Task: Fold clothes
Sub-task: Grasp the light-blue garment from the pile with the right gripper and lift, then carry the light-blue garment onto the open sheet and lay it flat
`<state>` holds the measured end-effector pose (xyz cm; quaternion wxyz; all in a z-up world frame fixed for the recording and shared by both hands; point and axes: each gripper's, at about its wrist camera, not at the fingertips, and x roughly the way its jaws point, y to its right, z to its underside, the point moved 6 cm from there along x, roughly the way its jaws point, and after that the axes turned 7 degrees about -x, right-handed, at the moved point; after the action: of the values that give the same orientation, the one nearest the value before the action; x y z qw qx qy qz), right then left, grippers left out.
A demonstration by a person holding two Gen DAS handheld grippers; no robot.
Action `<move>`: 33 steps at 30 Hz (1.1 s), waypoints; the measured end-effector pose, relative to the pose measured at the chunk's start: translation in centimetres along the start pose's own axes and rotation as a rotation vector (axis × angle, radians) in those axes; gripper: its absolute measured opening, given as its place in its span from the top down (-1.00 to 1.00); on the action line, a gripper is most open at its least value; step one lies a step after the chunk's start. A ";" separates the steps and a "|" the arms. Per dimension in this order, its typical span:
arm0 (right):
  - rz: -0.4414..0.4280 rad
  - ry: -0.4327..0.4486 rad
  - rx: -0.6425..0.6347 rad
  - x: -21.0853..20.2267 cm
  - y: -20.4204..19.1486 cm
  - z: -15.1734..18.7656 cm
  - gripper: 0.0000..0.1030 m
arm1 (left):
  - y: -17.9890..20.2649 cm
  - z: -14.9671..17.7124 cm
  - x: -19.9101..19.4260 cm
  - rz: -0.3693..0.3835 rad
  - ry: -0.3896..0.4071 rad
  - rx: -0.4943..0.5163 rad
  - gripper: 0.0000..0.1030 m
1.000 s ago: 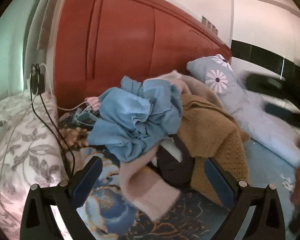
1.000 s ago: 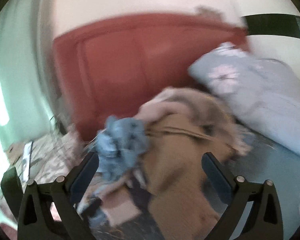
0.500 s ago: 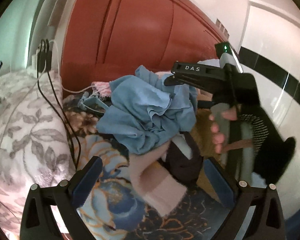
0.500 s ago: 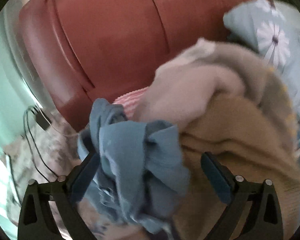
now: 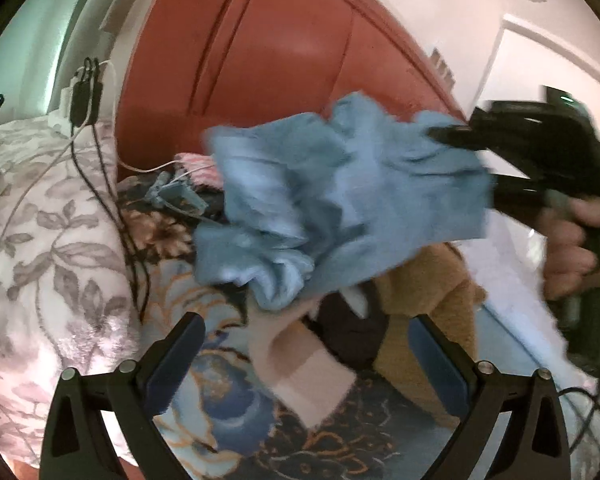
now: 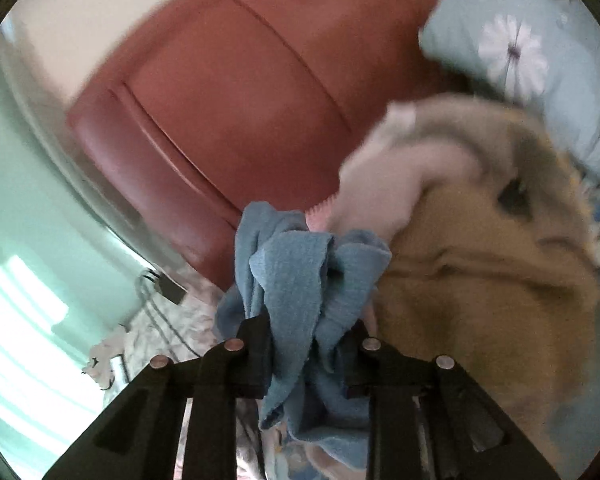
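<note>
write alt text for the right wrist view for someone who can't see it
The right gripper, its jaws just closed, pinches a bunched blue garment between its fingers. Behind it lie a mustard knit and a pale pink garment, a red headboard, and a blue floral pillow upper right.

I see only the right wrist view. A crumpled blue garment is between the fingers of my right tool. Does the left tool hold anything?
Observer: No. The left tool is open and empty, with a pale pink knitted sleeve lying between its fingers.
Operator: Is the garment off the pile?
Observer: The jaws of the right tool have just been closing on the crumpled blue garment. It hangs spread above the mustard knitted sweater. Its lowest folds are blurred, so I cannot tell if they touch anything.
</note>
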<state>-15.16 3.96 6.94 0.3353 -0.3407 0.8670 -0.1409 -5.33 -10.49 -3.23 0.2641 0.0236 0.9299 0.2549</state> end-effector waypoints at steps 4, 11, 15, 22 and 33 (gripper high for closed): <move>0.045 0.122 -0.006 -10.1 1.1 -1.5 0.53 | 2.0 0.2 -0.8 0.065 0.018 0.044 -1.00; 0.267 0.280 -0.023 -30.1 3.7 1.2 0.53 | 7.5 2.8 -0.7 0.152 -0.034 0.184 -1.00; 0.421 0.313 0.081 -39.6 7.4 7.7 0.53 | 11.5 5.3 -0.9 0.221 -0.075 0.289 -1.00; 0.610 0.304 0.391 -51.3 14.0 24.0 0.53 | 17.5 10.0 -1.8 0.351 -0.178 0.399 -1.00; 0.732 0.324 0.759 -59.4 20.6 42.6 0.50 | 22.3 19.4 -2.3 0.420 -0.419 0.518 -1.00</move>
<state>35.73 58.98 -5.32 0.3240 0.1541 0.8576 -0.3685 4.37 17.43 -5.44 0.3756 0.3307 0.8643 0.0501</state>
